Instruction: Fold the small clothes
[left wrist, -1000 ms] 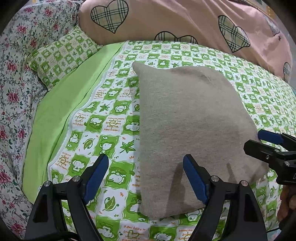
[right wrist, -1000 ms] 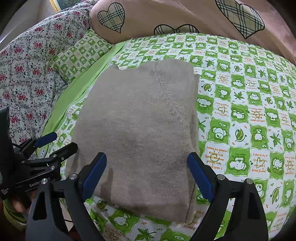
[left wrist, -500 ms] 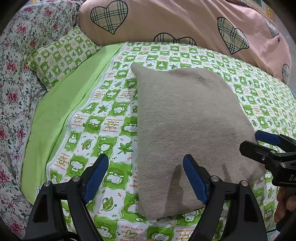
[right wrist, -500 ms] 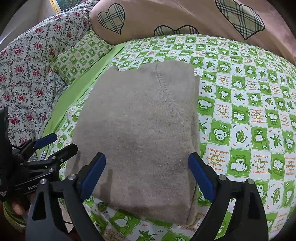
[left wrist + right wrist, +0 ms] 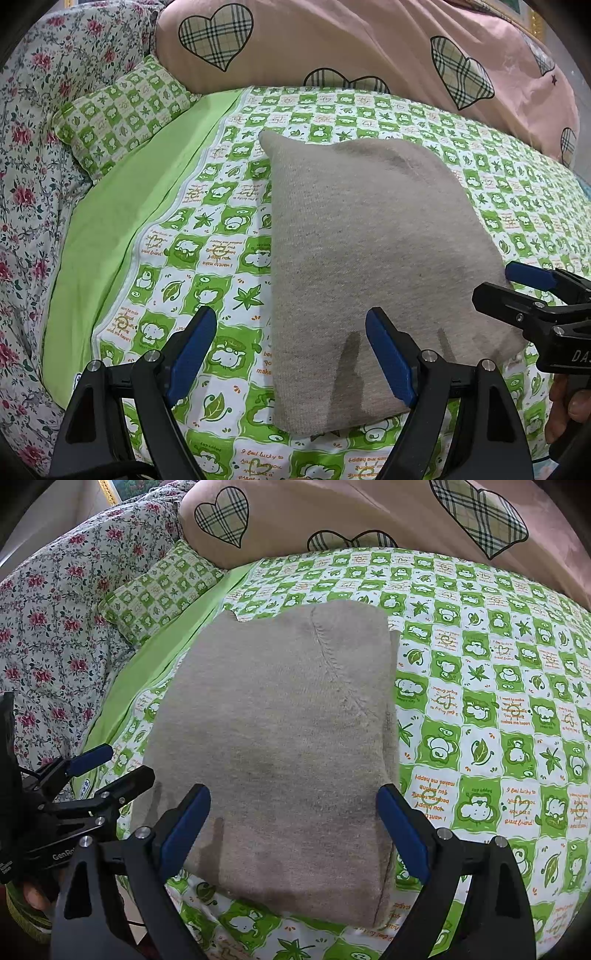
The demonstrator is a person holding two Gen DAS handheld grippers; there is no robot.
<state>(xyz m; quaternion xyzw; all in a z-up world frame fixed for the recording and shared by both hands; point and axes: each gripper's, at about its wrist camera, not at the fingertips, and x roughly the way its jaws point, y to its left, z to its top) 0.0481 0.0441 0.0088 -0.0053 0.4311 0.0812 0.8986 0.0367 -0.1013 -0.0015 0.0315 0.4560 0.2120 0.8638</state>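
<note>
Both wrist cameras look steeply down, close over the bed point(image 5: 229, 236), sharing the folded beige garment point(image 5: 280, 746).

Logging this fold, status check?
Left tool and right tool open, empty. Beige knit garment folded flat on green bedsheet. Nothing in the way.

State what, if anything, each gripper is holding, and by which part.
Nothing is held. The left gripper and right gripper both hover with jaws open above the folded grey-beige knitted garment, without touching it.

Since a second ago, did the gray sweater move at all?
No. The folded gray sweater lies on the same squares of the green checked sheet as before, with its far corner beside the same plain green stripe.
</note>
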